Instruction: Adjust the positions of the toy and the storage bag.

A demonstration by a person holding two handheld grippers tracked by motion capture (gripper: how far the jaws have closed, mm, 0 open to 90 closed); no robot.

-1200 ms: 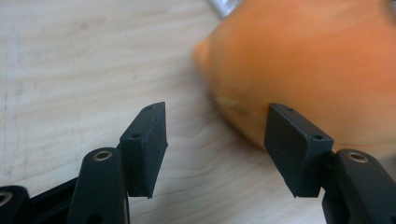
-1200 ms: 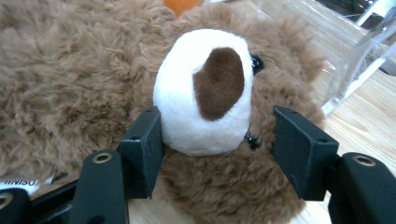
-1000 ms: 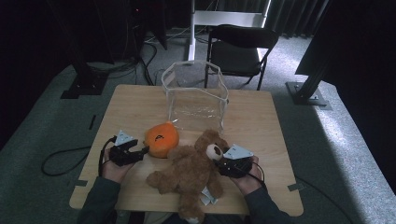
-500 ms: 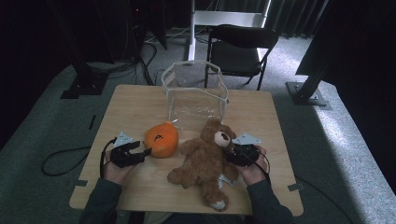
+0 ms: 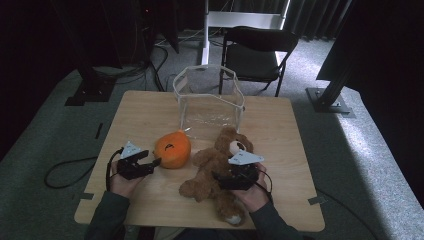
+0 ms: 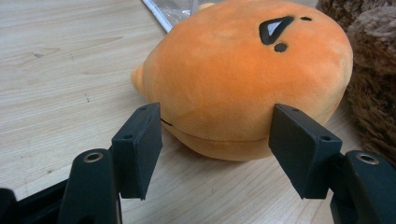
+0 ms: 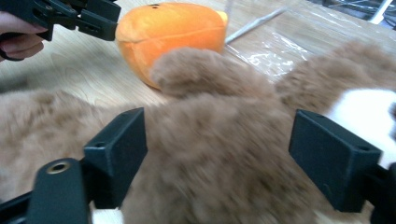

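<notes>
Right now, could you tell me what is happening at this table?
A person works two handheld grippers over plush toys. The left gripper has its fingers either side of the orange plush; contact is unclear. The right gripper has just been opening and stands open over the brown teddy bear. A clear bag stands behind them.

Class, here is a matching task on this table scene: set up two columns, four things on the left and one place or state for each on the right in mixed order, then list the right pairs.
Things
1. orange plush toy
2. teddy bear
3. clear bag
4. chair

Places or states
A. stands on the floor beyond the table
B. lies on its back in front of the right gripper
C. stands open on the table, at its far side
D. sits between the jaws of the left gripper

Pairs: 1-D, 2-B, 3-C, 4-A
</notes>
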